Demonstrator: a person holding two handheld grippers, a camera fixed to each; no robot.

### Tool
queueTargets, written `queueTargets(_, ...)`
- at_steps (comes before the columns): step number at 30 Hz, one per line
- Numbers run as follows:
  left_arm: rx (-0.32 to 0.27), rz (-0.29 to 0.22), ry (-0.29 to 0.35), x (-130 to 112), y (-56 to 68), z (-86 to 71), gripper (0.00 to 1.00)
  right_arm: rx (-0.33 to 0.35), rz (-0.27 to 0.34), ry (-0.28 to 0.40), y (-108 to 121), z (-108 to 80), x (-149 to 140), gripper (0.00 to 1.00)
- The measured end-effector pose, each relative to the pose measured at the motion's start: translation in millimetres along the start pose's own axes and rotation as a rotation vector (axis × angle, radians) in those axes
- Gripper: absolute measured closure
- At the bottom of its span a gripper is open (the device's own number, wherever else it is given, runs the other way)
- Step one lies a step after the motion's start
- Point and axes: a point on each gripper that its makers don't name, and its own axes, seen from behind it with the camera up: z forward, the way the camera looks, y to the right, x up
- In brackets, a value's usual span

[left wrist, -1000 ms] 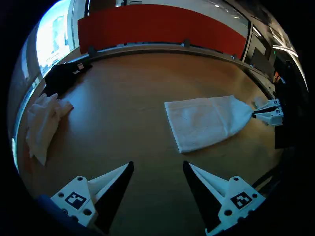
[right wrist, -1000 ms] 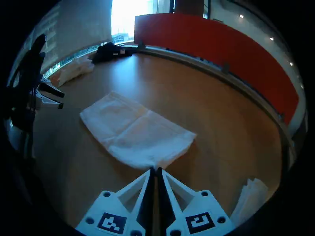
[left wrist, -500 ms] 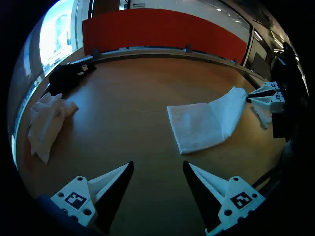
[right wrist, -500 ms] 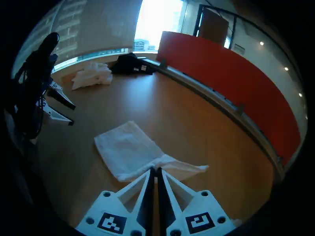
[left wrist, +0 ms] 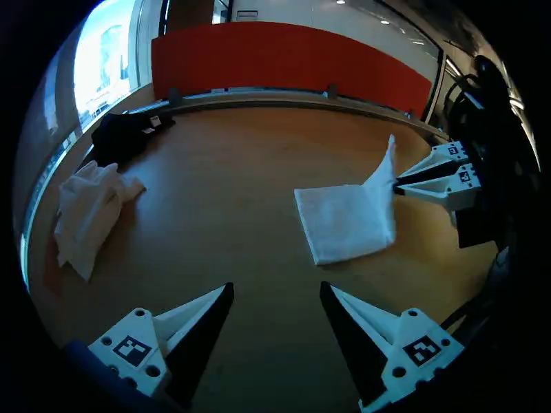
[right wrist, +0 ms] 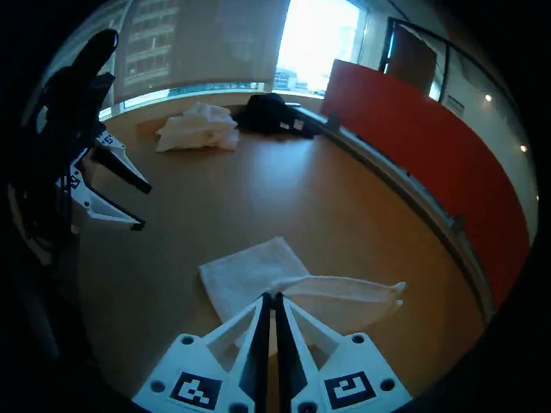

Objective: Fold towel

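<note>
Wide wooden counter (left wrist: 227, 186) underneath everything, with a long red partition (left wrist: 289, 58) standing along its far edge. Out on the wood, right of centre in the left gripper view, lies the white towel (left wrist: 344, 220). Most of it is flat on the counter, but one side is up in the air, rising to a peak and curling over the flat part. In the right gripper view that raised flap drapes across just past the fingertips.

Far side of the counter: a crumpled heap of white cloth (left wrist: 89, 206), and just beside it, closer to the partition, a dark bundle (left wrist: 127, 134). Both are well apart from the towel.

The right hand-held gripper (right wrist: 270, 297) has its fingers pressed together, pinching the towel's lifted edge and holding it clear of the wood. The left hand-held gripper (left wrist: 275, 286) is spread wide with nothing between its fingers. It hangs over bare counter on the near side of the towel, not touching it.
</note>
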Motion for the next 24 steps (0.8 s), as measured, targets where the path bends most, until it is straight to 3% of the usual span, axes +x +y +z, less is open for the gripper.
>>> queueTargets(6, 0.006, -0.019, 0.005, -3.8, -5.1, -9.2, 0.07, 0.073, -0.022, -0.020, -35.0, 35.4, 6.5, 0.95)
queueTargets(12, 0.013, -0.038, 0.002, -9.7, -10.0, -11.7, 0.07, 0.123, -0.008, -0.072, -58.4, 69.9, -10.5, 0.95)
queueTargets(18, 0.005, -0.046, -0.001, -11.6, -11.4, -10.8, 0.07, 0.123, 0.013, -0.084, -60.2, 75.5, -16.6, 0.91)
queueTargets(19, 0.004, -0.046, -0.003, -11.8, -11.9, -10.4, 0.07, 0.120, 0.016, -0.082, -59.4, 74.8, -16.1, 0.87)
queueTargets(24, 0.003, -0.040, -0.005, -11.2, -14.7, -9.2, 0.07, 0.098, 0.034, -0.062, -53.8, 70.0, -12.6, 0.42)
